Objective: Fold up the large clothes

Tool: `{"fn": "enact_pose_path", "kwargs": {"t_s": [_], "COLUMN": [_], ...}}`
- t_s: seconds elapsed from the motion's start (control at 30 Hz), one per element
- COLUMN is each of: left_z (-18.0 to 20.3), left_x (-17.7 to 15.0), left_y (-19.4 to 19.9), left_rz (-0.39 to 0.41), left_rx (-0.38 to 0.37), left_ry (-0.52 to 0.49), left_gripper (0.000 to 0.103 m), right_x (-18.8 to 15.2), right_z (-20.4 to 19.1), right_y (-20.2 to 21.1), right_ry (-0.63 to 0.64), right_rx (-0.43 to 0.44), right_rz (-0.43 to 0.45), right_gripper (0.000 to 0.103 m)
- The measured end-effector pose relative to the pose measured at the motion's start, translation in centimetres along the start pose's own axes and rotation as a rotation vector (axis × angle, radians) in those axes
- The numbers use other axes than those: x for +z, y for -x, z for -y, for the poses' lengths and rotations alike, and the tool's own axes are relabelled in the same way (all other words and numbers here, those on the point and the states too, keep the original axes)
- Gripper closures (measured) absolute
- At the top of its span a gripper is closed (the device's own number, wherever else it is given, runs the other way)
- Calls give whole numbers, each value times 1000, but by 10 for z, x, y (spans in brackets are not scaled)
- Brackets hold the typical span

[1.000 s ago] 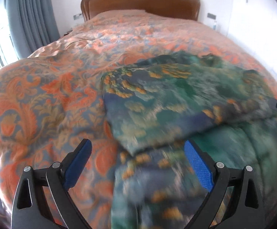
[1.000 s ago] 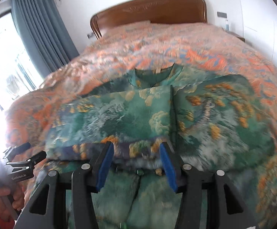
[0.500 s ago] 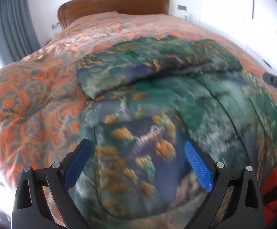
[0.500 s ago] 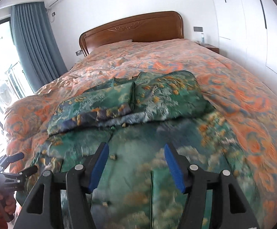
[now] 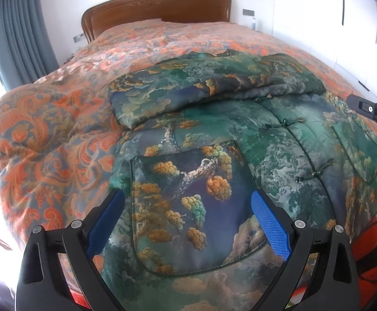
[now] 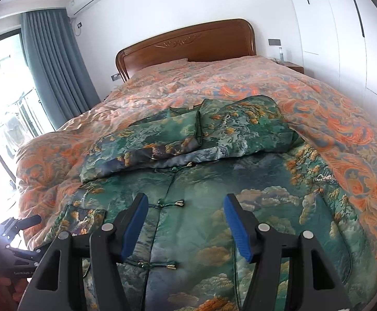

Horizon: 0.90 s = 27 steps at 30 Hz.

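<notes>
A green padded jacket (image 5: 279, 140) with a tree and cloud print lies front up on the bed, also in the right wrist view (image 6: 201, 181). Both sleeves (image 6: 188, 134) are folded across its chest, meeting near the middle. Knot buttons run down the front. My left gripper (image 5: 187, 212) is open and empty, above the jacket's left pocket (image 5: 188, 204) near the hem. My right gripper (image 6: 184, 216) is open and empty, above the lower front beside the button line. The right gripper's tip also shows at the right edge of the left wrist view (image 5: 370, 110).
The bed has an orange and blue patterned quilt (image 5: 48, 129) and a brown wooden headboard (image 6: 188, 44). Grey-blue curtains (image 6: 53, 64) and a bright window stand at the left. White wardrobe doors (image 6: 344, 26) line the right wall. A nightstand (image 6: 292, 66) stands beside the headboard.
Both grippers have drawn back from the folded sleeves toward the jacket's hem. They stay open and empty. The jacket has not moved.
</notes>
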<state>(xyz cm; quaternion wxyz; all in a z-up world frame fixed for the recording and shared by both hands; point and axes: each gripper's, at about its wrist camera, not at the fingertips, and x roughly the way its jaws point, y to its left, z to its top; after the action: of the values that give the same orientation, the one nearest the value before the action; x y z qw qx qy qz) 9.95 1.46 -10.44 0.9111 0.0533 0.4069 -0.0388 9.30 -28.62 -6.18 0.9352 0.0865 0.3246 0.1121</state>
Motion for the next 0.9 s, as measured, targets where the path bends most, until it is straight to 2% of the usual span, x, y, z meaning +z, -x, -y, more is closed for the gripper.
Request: {"fn": "enact_pose_path", "kwargs": {"t_s": [0.9], "left_z": [-2], "left_x": [-3], "left_y": [-4], "left_rz": [-23], "left_rx": [-5], "left_ry": [14], "left_gripper": [5], "right_x": [-10], "right_z": [1], "right_y": [2], "right_ry": [-11], "right_rx": [-13], "right_rz": [-15], "right_gripper": [41]}}
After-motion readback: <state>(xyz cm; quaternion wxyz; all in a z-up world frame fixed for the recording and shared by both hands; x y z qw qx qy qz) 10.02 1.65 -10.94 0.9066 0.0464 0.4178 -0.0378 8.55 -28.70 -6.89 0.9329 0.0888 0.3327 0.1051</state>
